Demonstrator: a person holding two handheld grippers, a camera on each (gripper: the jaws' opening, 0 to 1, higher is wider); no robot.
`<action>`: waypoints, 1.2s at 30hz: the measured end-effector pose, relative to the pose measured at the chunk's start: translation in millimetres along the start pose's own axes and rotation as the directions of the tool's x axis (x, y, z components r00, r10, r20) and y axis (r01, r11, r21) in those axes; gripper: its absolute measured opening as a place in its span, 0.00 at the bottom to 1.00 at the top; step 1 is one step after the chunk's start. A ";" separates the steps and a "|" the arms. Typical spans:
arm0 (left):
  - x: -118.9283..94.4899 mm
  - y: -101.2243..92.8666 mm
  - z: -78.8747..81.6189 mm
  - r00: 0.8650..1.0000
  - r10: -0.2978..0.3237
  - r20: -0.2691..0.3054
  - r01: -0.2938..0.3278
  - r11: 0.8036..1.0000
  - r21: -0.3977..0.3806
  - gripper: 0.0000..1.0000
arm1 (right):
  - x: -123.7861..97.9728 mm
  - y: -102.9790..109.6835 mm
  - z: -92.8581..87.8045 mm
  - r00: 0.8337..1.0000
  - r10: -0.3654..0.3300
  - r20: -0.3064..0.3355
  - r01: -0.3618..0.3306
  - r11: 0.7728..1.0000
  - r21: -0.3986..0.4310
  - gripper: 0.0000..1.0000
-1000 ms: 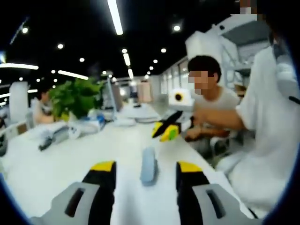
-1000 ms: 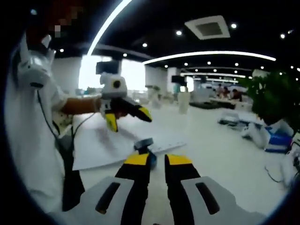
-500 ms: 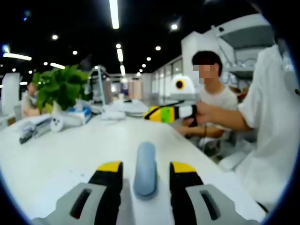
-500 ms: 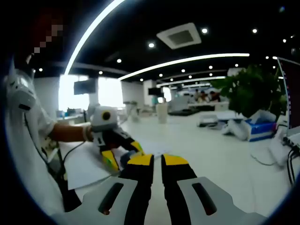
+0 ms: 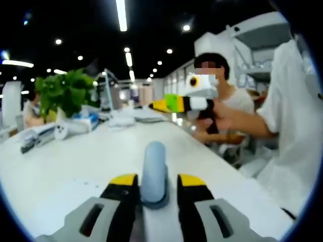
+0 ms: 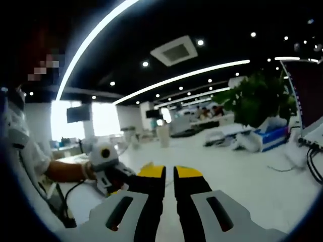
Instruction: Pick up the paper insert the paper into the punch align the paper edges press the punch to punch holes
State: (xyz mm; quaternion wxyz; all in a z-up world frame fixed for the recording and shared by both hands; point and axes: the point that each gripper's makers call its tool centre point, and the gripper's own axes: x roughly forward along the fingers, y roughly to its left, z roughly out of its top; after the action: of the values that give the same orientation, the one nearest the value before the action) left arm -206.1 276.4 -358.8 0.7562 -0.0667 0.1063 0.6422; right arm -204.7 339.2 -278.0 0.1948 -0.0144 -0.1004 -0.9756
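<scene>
Left gripper view: my left gripper [image 5: 154, 182] straddles the punch [image 5: 154, 174], bottom centre, jaws apart; right gripper [image 6: 169, 174] nearly clenched, empty. Paper [image 5: 65, 194] could shift if I press crooked

Open-plan office: long desks [image 5: 75, 161], strip lights [image 6: 176, 78]

Carrying everything: a long white tabletop [image 5: 91, 161]. Standing on it near the front, a blue-grey punch [image 5: 154, 171], upright handle rising. Lying flat beside it, a white paper [image 5: 65, 189], edges hard to make out. Sitting further back, a green plant [image 5: 63, 96], a blue and white box [image 5: 86, 121] and a dark tool [image 5: 35, 141], well apart from the punch.
</scene>
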 end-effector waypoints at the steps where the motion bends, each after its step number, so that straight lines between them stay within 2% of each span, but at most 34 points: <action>1: -0.2 -0.1 0.1 1.000 -0.002 0.000 0.002 1.000 -0.001 0.31 | 3.2 4.5 1.2 1.000 -0.001 0.001 0.001 1.000 -0.007 0.08; 3: -0.2 0.1 0.6 1.000 -0.004 0.003 0.004 1.000 -0.012 0.29 | 10.6 12.5 2.1 1.000 -0.021 -0.016 0.020 0.998 -0.055 0.06; 6: 0.5 1.6 0.7 1.000 0.000 0.003 0.000 1.000 -0.010 0.28 | 25.2 32.7 5.9 1.000 -0.020 -0.017 0.019 0.998 -0.060 0.05; 9: 1.2 1.6 0.6 1.000 0.002 0.002 -0.002 1.000 -0.003 0.28 | 36.9 44.3 7.0 0.999 -0.041 -0.013 0.040 0.996 -0.085 0.05; 10: 1.5 1.8 0.6 1.000 0.003 0.002 -0.003 1.000 0.005 0.27 | 39.6 45.2 6.3 0.999 -0.049 -0.016 0.047 0.995 -0.085 0.05; 11: 1.5 1.9 0.6 1.000 0.003 0.003 -0.003 1.000 0.013 0.26 | 44.0 44.2 0.3 0.996 -0.078 -0.040 0.074 0.993 -0.091 0.05; 14: 1.8 3.0 1.0 1.000 0.006 0.004 -0.006 1.000 0.016 0.24 | 52.9 47.1 -14.8 0.991 -0.096 -0.090 0.089 0.993 -0.078 0.05; 16: 1.7 3.3 1.2 1.000 0.006 0.006 -0.006 1.000 0.019 0.24 | 56.7 45.0 -25.1 0.984 -0.131 -0.121 0.120 0.988 -0.097 0.04; 21: 1.5 3.2 1.1 1.000 0.005 0.007 -0.005 1.000 0.017 0.24 | 58.9 41.5 -33.5 0.974 -0.192 -0.119 0.170 0.970 -0.174 0.04; 28: 1.2 3.5 0.7 1.000 0.003 0.007 -0.003 1.000 0.015 0.24 | 60.5 39.7 -43.0 0.963 -0.223 -0.151 0.183 0.954 -0.236 0.04; 31: 1.3 3.9 0.4 1.000 0.003 0.007 -0.003 1.000 0.012 0.24 | 60.0 36.4 -43.9 0.958 -0.236 -0.162 0.201 0.958 -0.207 0.03; 36: 1.7 4.2 0.3 1.000 0.004 0.007 -0.004 1.000 0.012 0.24 | 58.4 36.9 -45.1 0.955 -0.267 -0.126 0.225 0.934 -0.277 0.02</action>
State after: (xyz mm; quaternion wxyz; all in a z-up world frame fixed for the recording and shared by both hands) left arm -209.9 278.8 -358.8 0.7558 -0.0598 0.1074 0.6431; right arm -244.0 274.8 -311.2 0.0747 0.0520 0.0435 -0.9949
